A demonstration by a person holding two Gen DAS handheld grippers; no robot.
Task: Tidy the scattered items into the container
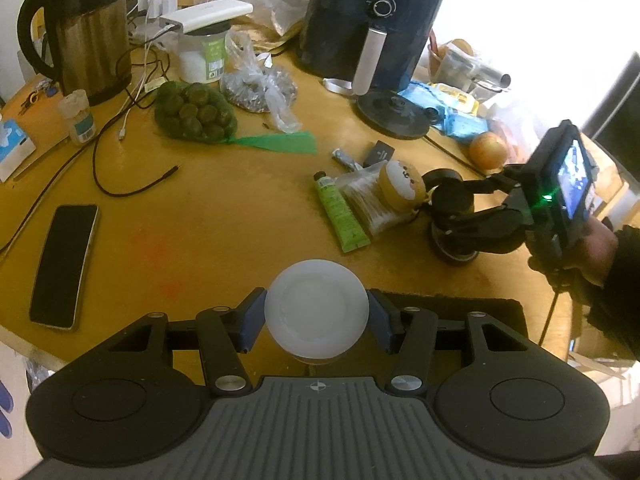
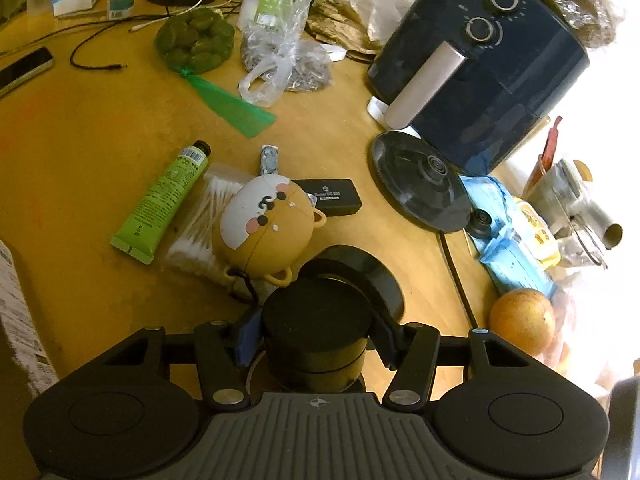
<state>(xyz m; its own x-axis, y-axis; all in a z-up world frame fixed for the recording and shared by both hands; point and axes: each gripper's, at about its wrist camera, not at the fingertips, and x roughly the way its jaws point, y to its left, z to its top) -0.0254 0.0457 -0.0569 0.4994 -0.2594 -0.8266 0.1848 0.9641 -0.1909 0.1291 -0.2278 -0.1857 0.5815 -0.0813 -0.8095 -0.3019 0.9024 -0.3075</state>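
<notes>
Yellow-orange wood table (image 1: 224,216), cluttered, lit strongly from a bright area on the right. Left tongs (image 1: 316,314) pitched downward over the near table edge, blue pads pressed on both sides of a white round jar (image 1: 316,308), lid toward the camera; jar held. Right tongs (image 2: 314,338) also pitched downward, jaws narrow around a black cylindrical jar (image 2: 314,334) that stands upright; pads touch its sides, so it reads as gripped. In the left wrist view the person's hand (image 1: 596,252), dark sleeve, grips the right tool from the table's right side, a small lit screen on its back. Scattered items, left to right: black phone (image 1: 64,266) flat near the left edge; steel kettle (image 1: 80,36) at the back; green net of round fruit (image 1: 190,112); clear bag of dark bits (image 1: 256,90); green tube (image 2: 162,202) just beside a pack of cotton swabs (image 2: 204,220); tan cartoon-face case (image 2: 268,226) resting partly on the swabs; small black box (image 2: 332,196) behind it; dark air fryer (image 2: 480,68) with a round kettle base (image 2: 416,188) in front; orange fruit (image 2: 522,322) far right. Which thing is the container, cannot tell.
</notes>
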